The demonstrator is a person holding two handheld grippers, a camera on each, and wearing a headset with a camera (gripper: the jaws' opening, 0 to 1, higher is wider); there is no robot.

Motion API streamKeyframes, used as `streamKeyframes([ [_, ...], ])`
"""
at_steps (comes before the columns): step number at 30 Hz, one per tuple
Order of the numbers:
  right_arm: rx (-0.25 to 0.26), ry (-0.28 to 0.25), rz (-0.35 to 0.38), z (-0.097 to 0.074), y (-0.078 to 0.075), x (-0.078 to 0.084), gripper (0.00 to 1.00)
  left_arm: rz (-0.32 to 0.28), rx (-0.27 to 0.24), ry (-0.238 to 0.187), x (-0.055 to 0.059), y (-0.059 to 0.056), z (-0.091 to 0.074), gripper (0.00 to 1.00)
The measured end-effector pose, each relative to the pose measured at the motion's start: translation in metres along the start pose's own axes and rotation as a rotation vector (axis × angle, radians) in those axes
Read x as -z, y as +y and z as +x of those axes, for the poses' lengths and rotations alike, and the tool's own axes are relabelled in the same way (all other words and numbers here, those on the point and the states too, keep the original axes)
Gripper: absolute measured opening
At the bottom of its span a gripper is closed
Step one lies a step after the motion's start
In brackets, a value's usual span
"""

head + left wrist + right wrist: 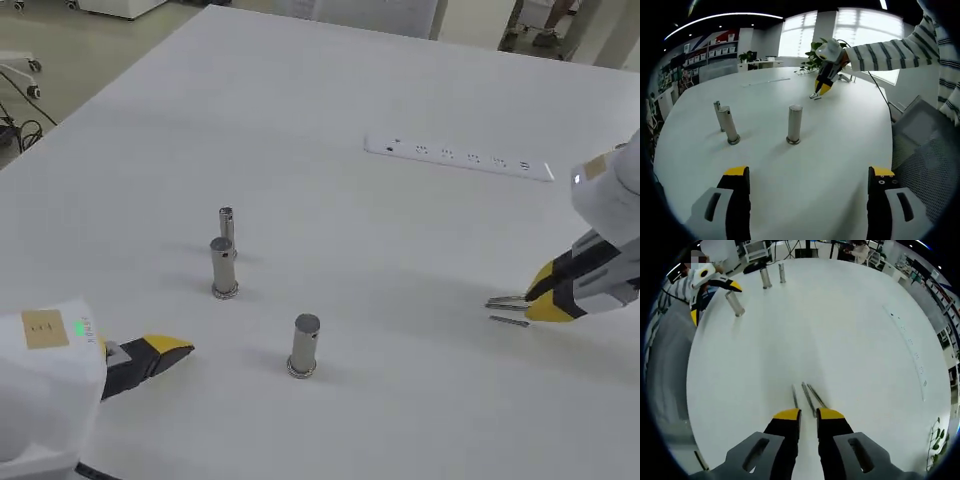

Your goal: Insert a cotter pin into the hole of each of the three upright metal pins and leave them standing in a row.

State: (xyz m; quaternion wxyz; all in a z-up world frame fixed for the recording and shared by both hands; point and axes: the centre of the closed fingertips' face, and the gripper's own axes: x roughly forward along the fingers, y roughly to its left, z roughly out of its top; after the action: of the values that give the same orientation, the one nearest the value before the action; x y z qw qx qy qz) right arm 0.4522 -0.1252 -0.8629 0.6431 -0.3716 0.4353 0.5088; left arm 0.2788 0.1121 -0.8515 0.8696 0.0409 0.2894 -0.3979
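The left gripper [808, 172] is held wide open, empty, before three metal pins [794, 124]. The right gripper [808, 413] is nearly closed at the cotter pins [807, 396]; whether one is gripped cannot be told.

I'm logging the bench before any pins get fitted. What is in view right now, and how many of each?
upright metal pins: three, silver, standing on the table, two close together and one apart
cotter pins: three, grey, lying flat at the right claw's tips
power strip: one, white, far side of the table
table: one, white
left claw: one, black with yellow tips, open, facing the upright pins
right claw: one, black with yellow tips, nearly closed at the cotter pins; grip unclear
sleeve: one, striped, behind the right claw
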Motion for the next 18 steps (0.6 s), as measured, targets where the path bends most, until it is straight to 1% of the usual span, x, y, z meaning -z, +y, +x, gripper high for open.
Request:
streamKeyframes([
  [2, -0.006, 0.015, -0.011, 0.0033, 0.0003, 0.0008, 0.15, -0.002, -0.001, 0.002, 0.0009, -0.0003, -0.0004, 0.98],
  [4, 0.000, 0.029, -0.027, 0.0065, -0.0012, 0.0012, 0.14, -0.003, -0.003, 0.005, 0.0022, -0.0005, -0.0009, 0.98],
  [7, -0.007, 0.039, -0.027, 0.0101, -0.0006, 0.0004, 0.14, -0.013, -0.013, 0.011, 0.0046, 0.0008, -0.0015, 0.98],
  [8, -0.014, 0.040, -0.030, 0.0097, 0.0005, -0.0004, 0.13, -0.009, -0.016, 0.013, 0.0058, 0.0016, -0.0018, 0.98],
  [9, -0.006, 0.038, -0.032, 0.0106, -0.0003, -0.0019, 0.13, -0.007, -0.017, 0.016, 0.0068, 0.0021, -0.0019, 0.97],
  [13, -0.018, 0.054, -0.041, 0.0102, 0.0007, -0.0016, 0.12, -0.006, -0.011, 0.027, 0.0099, 0.0028, -0.0018, 0.98],
  [18, -0.027, 0.067, -0.043, 0.0103, 0.0019, -0.0014, 0.12, -0.006, -0.007, 0.024, 0.0090, 0.0027, -0.0010, 0.97],
])
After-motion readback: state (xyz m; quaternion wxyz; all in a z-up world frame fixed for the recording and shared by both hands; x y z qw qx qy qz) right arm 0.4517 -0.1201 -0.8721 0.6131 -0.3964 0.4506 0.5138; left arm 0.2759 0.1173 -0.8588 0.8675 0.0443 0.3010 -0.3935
